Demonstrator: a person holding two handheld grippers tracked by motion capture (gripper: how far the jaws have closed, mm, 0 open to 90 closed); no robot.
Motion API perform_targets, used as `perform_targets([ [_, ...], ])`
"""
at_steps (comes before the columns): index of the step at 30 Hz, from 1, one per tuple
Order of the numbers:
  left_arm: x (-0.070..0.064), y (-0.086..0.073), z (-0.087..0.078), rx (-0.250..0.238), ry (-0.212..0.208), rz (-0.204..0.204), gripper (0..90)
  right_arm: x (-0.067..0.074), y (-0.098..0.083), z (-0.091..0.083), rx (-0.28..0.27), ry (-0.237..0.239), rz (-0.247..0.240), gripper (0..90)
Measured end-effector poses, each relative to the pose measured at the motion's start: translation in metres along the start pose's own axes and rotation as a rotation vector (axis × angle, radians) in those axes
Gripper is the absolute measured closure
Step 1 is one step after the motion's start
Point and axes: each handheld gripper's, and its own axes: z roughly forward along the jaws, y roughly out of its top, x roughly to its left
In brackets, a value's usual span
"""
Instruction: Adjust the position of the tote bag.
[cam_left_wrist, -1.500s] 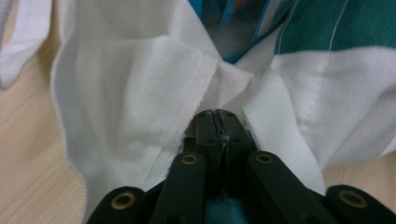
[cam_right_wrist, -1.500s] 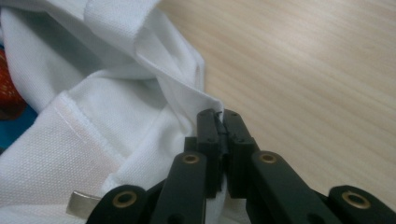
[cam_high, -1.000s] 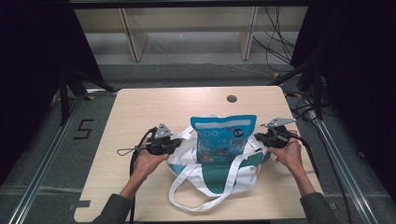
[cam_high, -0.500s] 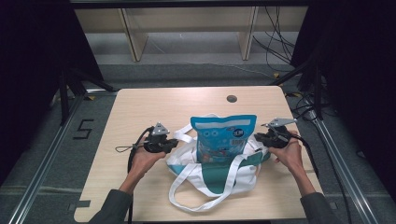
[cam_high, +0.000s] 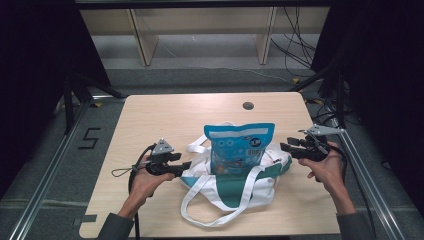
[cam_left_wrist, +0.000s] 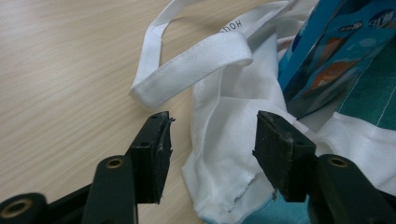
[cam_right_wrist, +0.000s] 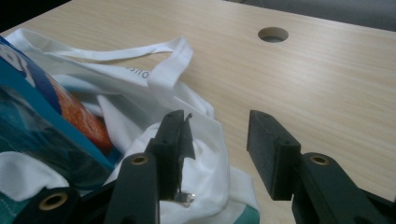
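A white and teal tote bag (cam_high: 235, 192) lies slumped on the wooden table (cam_high: 165, 120), with a blue snack bag (cam_high: 239, 147) standing upright in it. My left gripper (cam_high: 186, 166) is at the tote's left edge and my right gripper (cam_high: 284, 147) at its right edge. Both sets of jaws have just been opening. In the left gripper view the left gripper (cam_left_wrist: 212, 135) is open, and the tote's white cloth (cam_left_wrist: 229, 140) lies loose between the pads, beside the snack bag (cam_left_wrist: 327, 60). In the right gripper view the right gripper (cam_right_wrist: 217, 135) is open, with the tote's cloth (cam_right_wrist: 205, 154) beside one jaw, unpressed.
A round cable hole (cam_high: 248, 105) sits in the table's far middle. The tote's long white handles (cam_high: 210, 200) loop toward the near edge. Bare wood lies to the left and far side of the bag. Metal rails and cables run along both sides of the table.
Both grippers were shut on the tote's side edges and have opened and let go. Each hand has drawn back outward a little, and the tote's cloth has slackened.
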Motion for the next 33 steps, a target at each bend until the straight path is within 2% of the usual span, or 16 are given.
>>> perform_targets([
  [2, 0.003, -0.002, -0.001, -0.006, 0.012, -0.001, 42.9, 0.0, -0.001, -0.001, -0.003, -0.001, -0.008, 56.2],
  [3, 0.007, -0.005, -0.001, -0.009, 0.002, -0.034, 41.5, 0.004, -0.002, -0.003, 0.008, 0.005, -0.001, 54.9],
  [5, 0.009, -0.009, -0.001, 0.003, -0.004, -0.05, 39.1, 0.005, -0.003, -0.004, 0.003, 0.001, -0.025, 53.9],
  [7, 0.009, -0.01, -0.001, -0.002, 0.0, -0.056, 37.9, 0.007, -0.004, -0.005, 0.005, 0.007, -0.006, 53.4],
  [10, 0.007, -0.012, -0.003, -0.003, -0.002, -0.057, 34.9, 0.006, -0.004, -0.007, 0.005, 0.008, -0.017, 51.6],
  [11, 0.006, -0.013, -0.003, -0.017, -0.003, -0.068, 34.6, 0.004, -0.004, -0.008, 0.01, -0.009, -0.044, 50.9],
  [12, 0.006, -0.013, -0.004, -0.02, -0.006, -0.067, 34.1, 0.005, -0.005, -0.009, 0.004, -0.013, -0.037, 50.1],
  [13, 0.007, -0.014, -0.008, -0.007, -0.009, -0.044, 33.3, 0.008, -0.006, -0.01, 0.024, 0.008, 0.013, 48.4],
  [19, 0.006, -0.016, -0.009, -0.033, 0.0, -0.077, 31.0, 0.007, -0.008, -0.012, 0.019, 0.0, -0.038, 45.5],
  [23, 0.005, -0.019, -0.011, -0.042, 0.001, -0.089, 30.0, 0.01, -0.01, -0.014, 0.022, 0.007, -0.031, 43.4],
  [24, 0.005, -0.02, -0.012, -0.04, -0.004, -0.088, 29.5, 0.013, -0.011, -0.015, 0.026, 0.009, -0.005, 43.0],
  [27, 0.005, -0.022, -0.014, -0.036, 0.0, -0.081, 28.5, 0.012, -0.012, -0.017, 0.026, 0.003, -0.022, 42.5],
  [28, 0.004, -0.023, -0.014, -0.04, -0.003, -0.089, 27.8, 0.013, -0.013, -0.017, 0.024, 0.007, 0.001, 42.3],
  [31, 0.004, -0.026, -0.016, -0.03, -0.001, -0.083, 26.6, 0.012, -0.015, -0.019, 0.018, 0.003, -0.009, 41.8],
  [32, 0.003, -0.027, -0.015, -0.051, -0.002, -0.099, 26.0, 0.01, -0.016, -0.02, 0.018, 0.0, -0.023, 41.5],
  [33, 0.003, -0.028, -0.016, -0.046, 0.002, -0.1, 25.5, 0.012, -0.017, -0.021, 0.02, 0.004, 0.011, 41.3],
])
